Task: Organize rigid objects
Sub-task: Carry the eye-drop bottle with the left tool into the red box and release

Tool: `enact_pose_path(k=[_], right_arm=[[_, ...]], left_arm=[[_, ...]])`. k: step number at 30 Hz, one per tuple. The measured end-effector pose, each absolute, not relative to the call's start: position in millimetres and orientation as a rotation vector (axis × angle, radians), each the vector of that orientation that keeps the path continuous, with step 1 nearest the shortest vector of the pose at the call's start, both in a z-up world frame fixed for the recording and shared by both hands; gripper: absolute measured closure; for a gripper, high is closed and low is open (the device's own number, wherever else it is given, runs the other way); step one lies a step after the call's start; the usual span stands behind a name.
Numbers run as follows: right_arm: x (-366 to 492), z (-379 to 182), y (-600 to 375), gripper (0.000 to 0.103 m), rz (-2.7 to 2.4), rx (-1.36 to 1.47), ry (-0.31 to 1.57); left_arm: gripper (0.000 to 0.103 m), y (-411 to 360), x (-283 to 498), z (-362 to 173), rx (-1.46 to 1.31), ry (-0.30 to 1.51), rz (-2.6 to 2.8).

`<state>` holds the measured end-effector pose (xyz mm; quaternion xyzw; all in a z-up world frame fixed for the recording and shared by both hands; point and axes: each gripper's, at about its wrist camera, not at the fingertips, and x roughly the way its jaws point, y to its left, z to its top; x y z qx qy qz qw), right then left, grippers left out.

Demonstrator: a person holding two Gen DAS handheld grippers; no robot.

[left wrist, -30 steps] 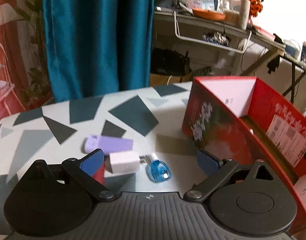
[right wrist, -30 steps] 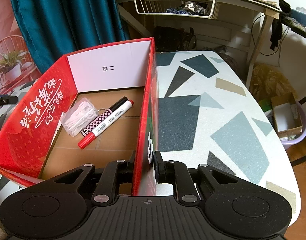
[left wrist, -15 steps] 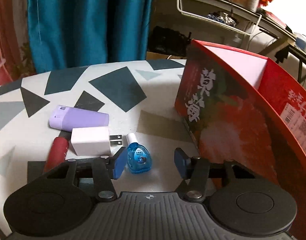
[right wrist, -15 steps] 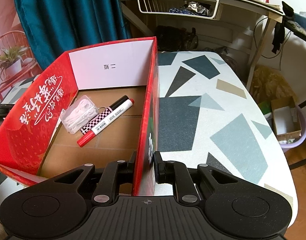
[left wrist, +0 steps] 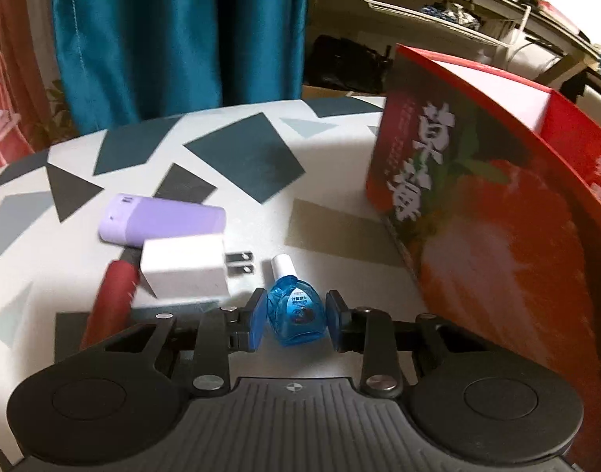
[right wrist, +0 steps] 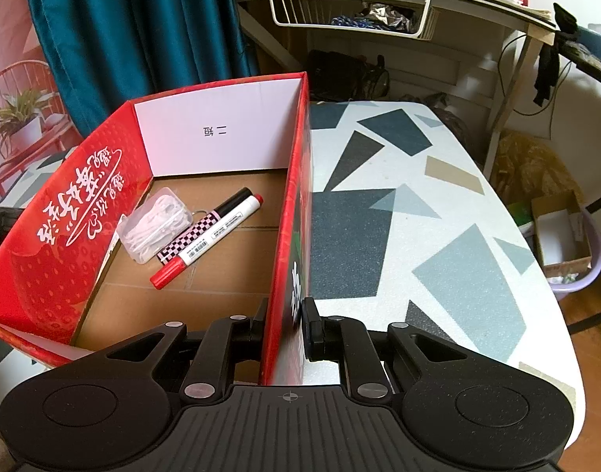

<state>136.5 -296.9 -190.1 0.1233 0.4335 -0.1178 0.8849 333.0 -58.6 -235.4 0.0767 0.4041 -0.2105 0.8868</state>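
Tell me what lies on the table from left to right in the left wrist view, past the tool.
Red tube → white charger plug → small blue bottle, between the closing pads of the left tool → red box. The purple case overlaps the plug's span, so it is left out.

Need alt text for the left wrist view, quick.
Left tongs closing around a small blue bottle lying on the patterned table, beside a white charger, purple case and red box.
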Motion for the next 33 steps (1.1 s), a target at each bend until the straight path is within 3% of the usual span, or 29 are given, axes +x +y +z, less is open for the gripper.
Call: enact_pose_path(k=[5, 21, 33], right_arm=[[136.2, -190.1, -297.0, 0.089, -0.244, 0.257, 0.901], [135.4, -190.1, -296.4, 0.088, -0.229, 0.244, 0.893], [134.1, -190.7, -297.7, 0.088, -0.221, 0.254, 0.883]], left_arm=[[0.069, -56.0, 310.2, -236.4, 0.246, 0.817, -0.466], [0.069, -18.9, 282.8, -228.7, 0.122, 0.846, -0.469], [0.069, -30.5, 283.5, -168.0, 0.122, 0.714, -0.546]])
